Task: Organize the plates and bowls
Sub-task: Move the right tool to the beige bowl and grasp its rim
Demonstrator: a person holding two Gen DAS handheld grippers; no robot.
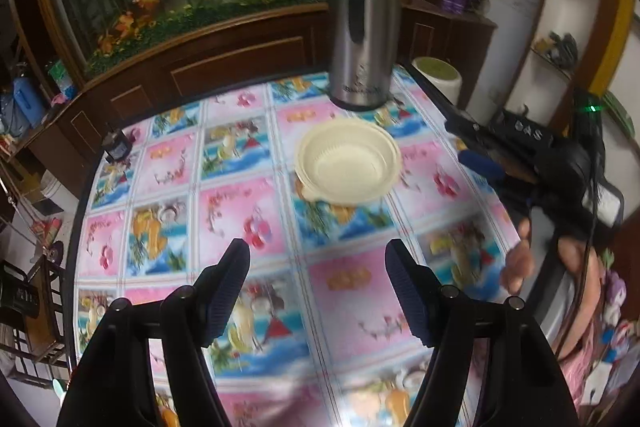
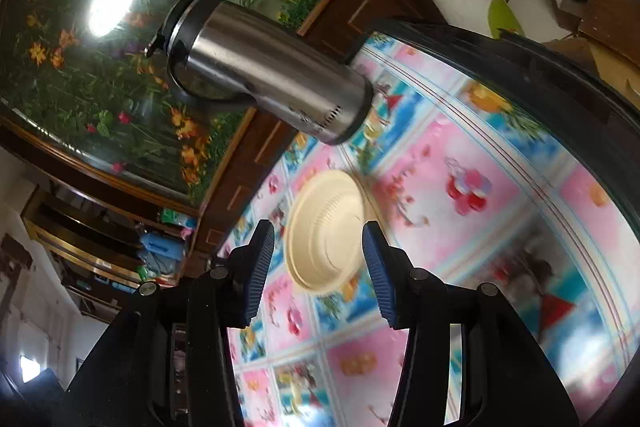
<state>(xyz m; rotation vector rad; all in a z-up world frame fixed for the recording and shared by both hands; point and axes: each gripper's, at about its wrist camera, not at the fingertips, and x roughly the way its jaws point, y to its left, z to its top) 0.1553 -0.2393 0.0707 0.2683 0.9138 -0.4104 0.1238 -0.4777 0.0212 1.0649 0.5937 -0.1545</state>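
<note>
A cream plastic bowl (image 1: 347, 163) rests on a matching cream plate on the patterned table, in front of a steel flask; the plate's rim peeks out at the bowl's near-left side. My left gripper (image 1: 318, 255) is open and empty, hovering above the table well short of the bowl. The right gripper shows in the left wrist view (image 1: 480, 151) to the right of the bowl, held by a hand. In the right wrist view the right gripper (image 2: 319, 235) is open and empty, tilted, with the bowl (image 2: 326, 233) framed between its fingers a short way ahead.
A tall steel flask (image 1: 362, 27) stands just behind the bowl; it also shows in the right wrist view (image 2: 268, 67). A small dark bottle (image 1: 116, 145) sits near the table's left edge. A white cylinder (image 1: 438, 77) stands beyond the table's far right edge (image 2: 520, 67).
</note>
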